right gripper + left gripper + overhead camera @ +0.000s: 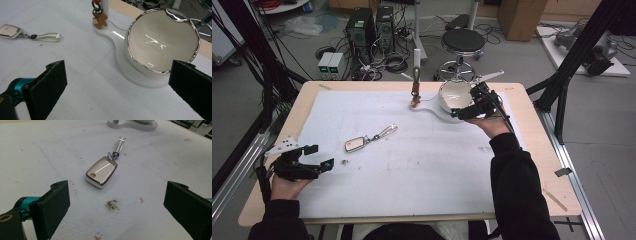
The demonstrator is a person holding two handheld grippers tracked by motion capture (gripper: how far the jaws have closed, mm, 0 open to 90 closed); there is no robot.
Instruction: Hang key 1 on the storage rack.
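high view: nearest, the left gripper sits at the table's left edge, jaws spread, holding nothing; the key fob lies near it on the white mat. the right gripper is beside the bowl.

left gripper view: black jaws wide apart, fob lying ahead between them.

right gripper view: jaws apart, empty, bowl close ahead; a gingerbread charm hangs by the post.

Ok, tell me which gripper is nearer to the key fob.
Left. The left gripper sits just to the lower left of the key fob, jaws open toward it. The right gripper is far across the table by the bowl.
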